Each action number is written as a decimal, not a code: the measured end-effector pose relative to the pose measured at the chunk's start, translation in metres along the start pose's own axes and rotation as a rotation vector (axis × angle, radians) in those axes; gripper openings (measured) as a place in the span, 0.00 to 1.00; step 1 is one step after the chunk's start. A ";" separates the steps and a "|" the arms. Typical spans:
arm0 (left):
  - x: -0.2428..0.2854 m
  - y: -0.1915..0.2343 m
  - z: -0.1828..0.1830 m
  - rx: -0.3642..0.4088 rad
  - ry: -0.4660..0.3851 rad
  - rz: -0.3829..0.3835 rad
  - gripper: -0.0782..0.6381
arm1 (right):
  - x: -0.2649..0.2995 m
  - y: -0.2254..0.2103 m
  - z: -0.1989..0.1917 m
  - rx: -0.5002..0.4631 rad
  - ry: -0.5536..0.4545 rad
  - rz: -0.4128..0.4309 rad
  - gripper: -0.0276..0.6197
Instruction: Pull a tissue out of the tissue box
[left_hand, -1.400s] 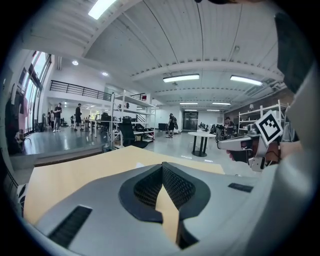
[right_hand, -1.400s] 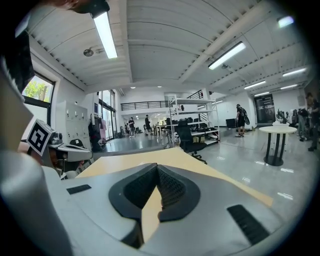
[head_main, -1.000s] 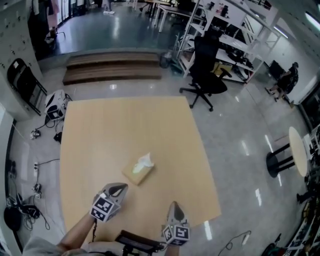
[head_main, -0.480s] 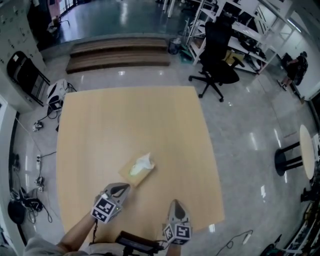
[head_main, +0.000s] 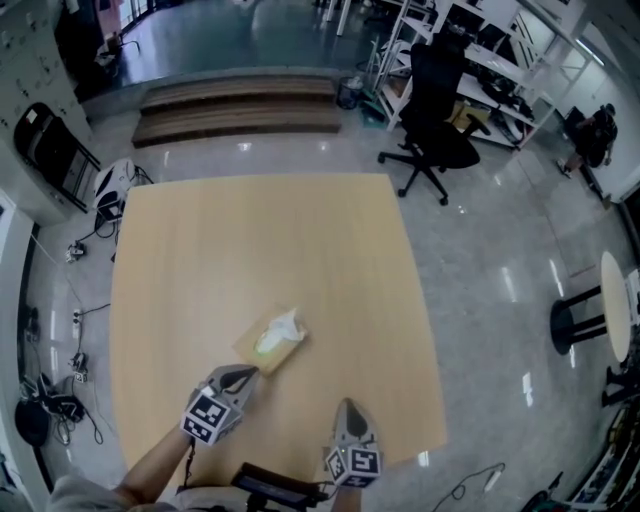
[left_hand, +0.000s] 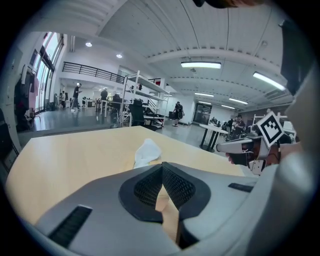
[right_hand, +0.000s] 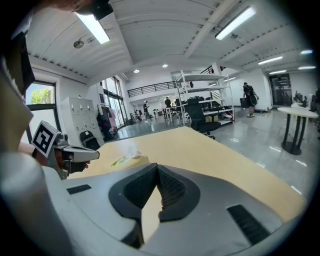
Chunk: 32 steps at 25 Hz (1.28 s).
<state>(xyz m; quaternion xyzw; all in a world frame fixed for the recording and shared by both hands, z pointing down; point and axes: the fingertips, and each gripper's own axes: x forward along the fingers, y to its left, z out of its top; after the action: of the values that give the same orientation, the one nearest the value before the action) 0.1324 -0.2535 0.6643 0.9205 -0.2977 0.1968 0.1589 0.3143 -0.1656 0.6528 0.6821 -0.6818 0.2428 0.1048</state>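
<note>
On the near half of a pale wooden tabletop (head_main: 260, 240), a tissue box (head_main: 262, 352) is seen lying askew to the edges, with a white tissue (head_main: 285, 324) standing up out of the slot in its top. Just beside the box's near corner, the left hand-held gripper (head_main: 240, 377) is pointed toward the box. Contact between the two cannot be made out from above. Its jaws are pressed together at the tips, with nothing caught between them. The right hand-held gripper (head_main: 347, 408) is held farther to the right, close to the tabletop's near edge and well apart from the box. Its jaws are likewise closed on nothing. A cube with square markers is carried at the rear of each hand-held gripper. A polished grey floor (head_main: 480, 260) is spread around the tabletop. A black office chair (head_main: 438, 140) and low wooden steps (head_main: 235, 105) are seen beyond the far edge. A small round table (head_main: 612, 300) is placed at the far right.
</note>
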 end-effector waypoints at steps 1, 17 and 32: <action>-0.001 0.001 -0.001 -0.002 0.002 0.003 0.12 | 0.004 0.004 0.000 -0.001 -0.001 0.020 0.04; -0.009 0.009 -0.001 -0.005 0.009 0.024 0.12 | 0.101 0.063 0.030 -0.157 -0.021 0.271 0.29; -0.016 0.022 -0.005 -0.023 0.002 0.059 0.12 | 0.153 0.086 0.014 -0.163 0.042 0.318 0.29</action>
<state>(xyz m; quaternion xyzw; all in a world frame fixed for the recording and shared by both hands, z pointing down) 0.1055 -0.2607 0.6651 0.9092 -0.3268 0.1990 0.1640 0.2257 -0.3110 0.6977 0.5497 -0.7962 0.2144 0.1341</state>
